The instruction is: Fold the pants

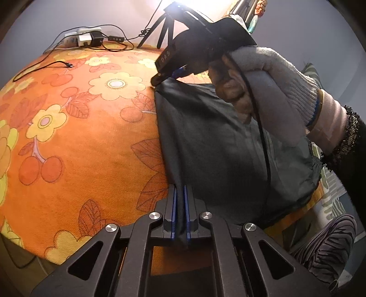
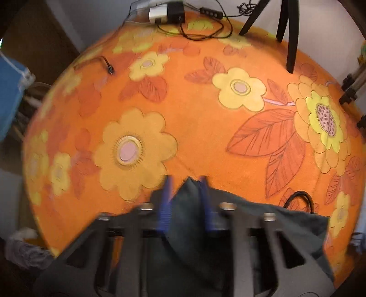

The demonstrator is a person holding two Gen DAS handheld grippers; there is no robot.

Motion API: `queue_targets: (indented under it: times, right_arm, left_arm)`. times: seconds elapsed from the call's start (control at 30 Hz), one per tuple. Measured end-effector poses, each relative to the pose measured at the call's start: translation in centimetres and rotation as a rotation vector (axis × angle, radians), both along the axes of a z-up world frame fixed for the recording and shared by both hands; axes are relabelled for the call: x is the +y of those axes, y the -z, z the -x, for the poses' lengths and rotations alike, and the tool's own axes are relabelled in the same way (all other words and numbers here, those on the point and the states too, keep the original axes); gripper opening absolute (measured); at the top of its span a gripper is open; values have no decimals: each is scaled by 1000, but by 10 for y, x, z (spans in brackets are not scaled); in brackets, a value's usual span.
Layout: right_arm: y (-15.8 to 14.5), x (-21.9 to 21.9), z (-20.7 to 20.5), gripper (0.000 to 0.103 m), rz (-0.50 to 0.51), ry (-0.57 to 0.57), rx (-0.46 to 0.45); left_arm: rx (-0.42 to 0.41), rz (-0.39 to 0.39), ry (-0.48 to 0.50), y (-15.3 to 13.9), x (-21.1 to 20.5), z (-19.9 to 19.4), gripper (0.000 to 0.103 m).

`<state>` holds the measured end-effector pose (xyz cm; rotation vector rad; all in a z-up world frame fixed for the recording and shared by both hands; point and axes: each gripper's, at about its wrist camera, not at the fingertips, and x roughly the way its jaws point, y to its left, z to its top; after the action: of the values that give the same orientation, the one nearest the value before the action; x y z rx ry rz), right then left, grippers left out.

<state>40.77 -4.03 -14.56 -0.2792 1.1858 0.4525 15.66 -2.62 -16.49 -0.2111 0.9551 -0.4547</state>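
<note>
1. My left claw (image 1: 180, 194) was clamped narrow on an edge of the dark pants (image 1: 228, 141) — the cloth ran straight between its blue pads (image 1: 174, 214) and on out ahead of the fingers.
2. Ahead and to the right of the left claw, the pants hung as a taut sheet, rising to the right claw (image 1: 160, 77), which pinched the far upper corner.
3. A gloved hand (image 1: 270, 75) gripped the right claw's body, up and to the right of my left claw; a black cable ran down across the cloth in front of it.
4. In the right wrist view, the right claw (image 2: 186, 180) had dark cloth (image 2: 189, 205) bunched between its blue pads, with some gap showing on the left side — the frame was blurred, but the fabric sat gripped there.
5. More of the pants spread below and to the right of that claw, over its black frame.
6. Beyond both claws lay the tabletop under an orange floral cover (image 2: 205, 137).
7. Far ahead of the right claw stood black tripod legs (image 2: 290, 36), with a power strip and adapters (image 2: 164, 12) to their left.
8. Left of the left claw, a loose black cable (image 1: 43, 66) lay on the cover.
</note>
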Motion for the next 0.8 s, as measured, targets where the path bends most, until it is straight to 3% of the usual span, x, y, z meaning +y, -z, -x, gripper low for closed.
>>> queue_targets:
  times: [0.1,0.33,0.4,0.43,0.47,0.57,0.63,0.8]
  right_arm:
    - [1,1,-1,4,12,5,-23]
    - [-6,-10,-13,3,-35,104,-66]
    - [-17,-18,-12,13,-105,135,-33]
    - [-21,-21,-11,35,-120,153,-20]
    - [-26,-23,-7,51,-132,169,-18]
    - [-37,-22,14,51,-155,155,44]
    - [-36,-16,30,51,-113,144,107]
    - [-23,0,55,51,-1,165,152]
  left_arm:
    - [-12,-15,11,-1,-4,3,3]
    - [-23,-20,16,-3,-4,7,3]
    - [-28,-10,12,-6,-2,8,3]
    - [-29,-6,12,-6,-2,9,3]
    - [-33,-1,13,-8,-1,9,3]
    - [-32,26,5,-10,2,10,3]
    - [-23,45,-6,-10,6,9,3]
    - [-35,54,-12,-14,7,10,3]
